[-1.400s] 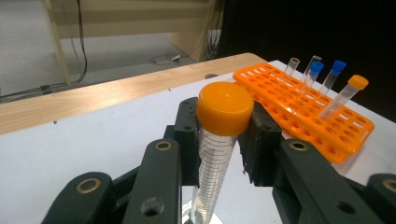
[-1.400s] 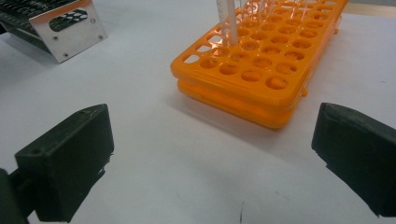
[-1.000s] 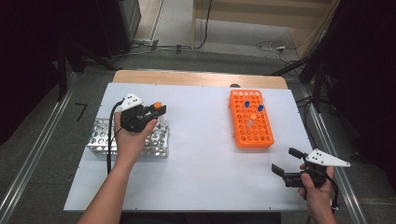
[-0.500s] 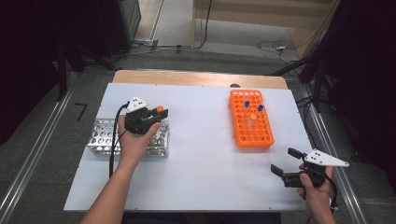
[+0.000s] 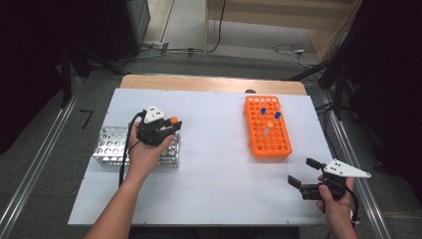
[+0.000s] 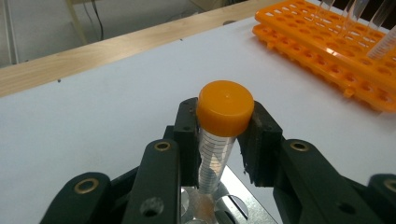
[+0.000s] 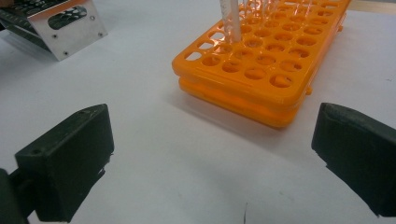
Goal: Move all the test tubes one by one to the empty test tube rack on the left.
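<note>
I've got the left gripper (image 6: 219,140) clamped just under the orange cap of the tube (image 6: 215,158), tip over the metal rack (image 5: 112,149) for seating. Right gripper (image 5: 303,174) idles, jaws apart, near the orange rack (image 5: 256,144).

Glossy orange plastic cap (image 6: 225,106) on a clear graduated tube (image 6: 214,161); shiny perforated metal rack (image 5: 112,148); matt white tabletop (image 5: 214,164), bare wood edge (image 6: 93,51).
</note>
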`<action>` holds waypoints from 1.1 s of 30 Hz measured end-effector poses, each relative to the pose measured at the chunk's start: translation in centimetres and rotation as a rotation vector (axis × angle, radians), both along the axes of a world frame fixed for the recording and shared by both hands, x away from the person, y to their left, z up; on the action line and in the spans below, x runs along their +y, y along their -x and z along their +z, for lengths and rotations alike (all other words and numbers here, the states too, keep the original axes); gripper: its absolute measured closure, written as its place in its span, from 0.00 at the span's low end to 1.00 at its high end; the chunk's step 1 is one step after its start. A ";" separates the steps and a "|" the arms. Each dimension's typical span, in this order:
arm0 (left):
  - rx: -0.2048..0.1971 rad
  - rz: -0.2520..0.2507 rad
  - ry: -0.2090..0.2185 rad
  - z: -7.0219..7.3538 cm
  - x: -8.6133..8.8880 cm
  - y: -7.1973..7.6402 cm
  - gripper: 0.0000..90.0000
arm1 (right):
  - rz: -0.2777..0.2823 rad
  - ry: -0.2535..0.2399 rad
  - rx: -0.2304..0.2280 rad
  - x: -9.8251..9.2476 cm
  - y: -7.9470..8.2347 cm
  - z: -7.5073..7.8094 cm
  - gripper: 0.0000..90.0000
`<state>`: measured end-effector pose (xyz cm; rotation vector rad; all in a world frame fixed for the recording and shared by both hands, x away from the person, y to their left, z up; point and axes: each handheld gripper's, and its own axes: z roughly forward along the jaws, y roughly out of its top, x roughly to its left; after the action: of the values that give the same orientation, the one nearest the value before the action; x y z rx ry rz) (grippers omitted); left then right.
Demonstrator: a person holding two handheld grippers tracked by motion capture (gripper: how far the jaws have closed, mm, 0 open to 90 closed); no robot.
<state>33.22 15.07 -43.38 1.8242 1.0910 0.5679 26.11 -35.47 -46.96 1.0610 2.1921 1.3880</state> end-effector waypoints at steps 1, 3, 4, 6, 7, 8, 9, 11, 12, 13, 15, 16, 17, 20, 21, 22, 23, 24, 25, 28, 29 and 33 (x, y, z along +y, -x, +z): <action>0.015 -0.004 0.021 -0.1 0.1 -0.1 0.77 | 0.000 -0.001 0.000 0.0 0.0 0.0 0.00; 0.022 0.003 0.040 -0.1 0.3 -0.2 0.69 | 0.000 0.002 0.002 0.0 0.0 0.0 0.00; 0.019 0.000 0.056 0.0 0.5 -0.1 0.63 | 0.000 0.002 0.003 0.0 0.0 -0.1 0.00; 0.018 0.001 0.095 0.1 0.7 -0.1 0.52 | 0.001 0.003 0.003 0.0 0.0 -0.1 0.00; 0.012 0.001 0.110 0.2 0.9 0.0 0.48 | 0.002 0.003 0.002 0.0 -0.1 -0.1 0.00; 0.005 0.000 0.123 0.3 1.0 0.1 0.41 | 0.002 0.002 0.002 0.0 -0.1 -0.1 0.00; 0.001 -0.002 0.131 0.4 1.1 0.3 0.34 | 0.001 0.003 0.004 0.0 -0.1 -0.1 0.00; -0.008 -0.006 0.160 0.5 1.3 0.6 0.24 | 0.004 0.004 0.006 0.1 -0.1 -0.1 0.00; -0.014 -0.005 0.174 0.6 1.3 0.8 0.20 | 0.003 0.004 0.008 0.1 -0.1 -0.1 0.00; -0.025 0.005 0.177 0.7 1.5 1.1 0.16 | 0.004 0.003 0.009 0.2 -0.1 -0.1 0.00; -0.034 -0.002 0.202 0.8 1.6 1.6 0.10 | 0.004 0.000 0.008 0.3 -0.1 -0.1 0.00; -0.039 -0.003 0.208 0.9 1.6 1.9 0.07 | 0.004 -0.002 0.007 0.3 -0.1 -0.1 0.00; -0.044 -0.007 0.211 0.9 1.6 2.2 0.04 | 0.005 -0.003 0.007 0.3 -0.1 -0.1 0.00; -0.046 -0.028 0.220 1.0 1.6 3.1 0.01 | 0.003 -0.005 0.009 0.5 -0.1 0.0 0.00; -0.048 -0.038 0.229 1.0 1.6 3.4 0.01 | 0.003 -0.006 0.011 0.5 -0.1 0.0 0.00; -0.051 -0.044 0.229 0.9 1.6 3.8 0.00 | 0.005 -0.008 0.011 0.6 -0.1 0.0 0.00; -0.054 -0.053 0.233 0.9 1.6 4.1 0.00 | 0.005 -0.008 0.013 0.6 -0.1 0.0 0.00; -0.057 -0.060 0.239 0.8 1.6 4.4 0.00 | 0.004 -0.012 0.017 0.7 -0.1 0.0 0.00; -0.059 -0.062 0.242 0.8 1.6 4.7 0.00 | 0.007 -0.012 0.015 0.7 -0.2 0.0 0.00; -0.068 -0.076 0.256 0.7 1.7 5.8 0.00 | 0.007 -0.015 0.013 0.9 -0.4 0.2 0.00; -0.071 -0.079 0.257 0.7 1.7 6.0 0.00 | 0.008 -0.017 0.013 1.0 -0.4 0.2 0.00; -0.098 -0.085 0.253 0.5 1.6 7.5 0.00 | 0.012 -0.007 0.008 1.4 -0.6 0.3 0.00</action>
<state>25.68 16.67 -42.85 1.5981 0.9687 0.4426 26.75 -34.09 -46.61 1.0600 2.2042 1.3998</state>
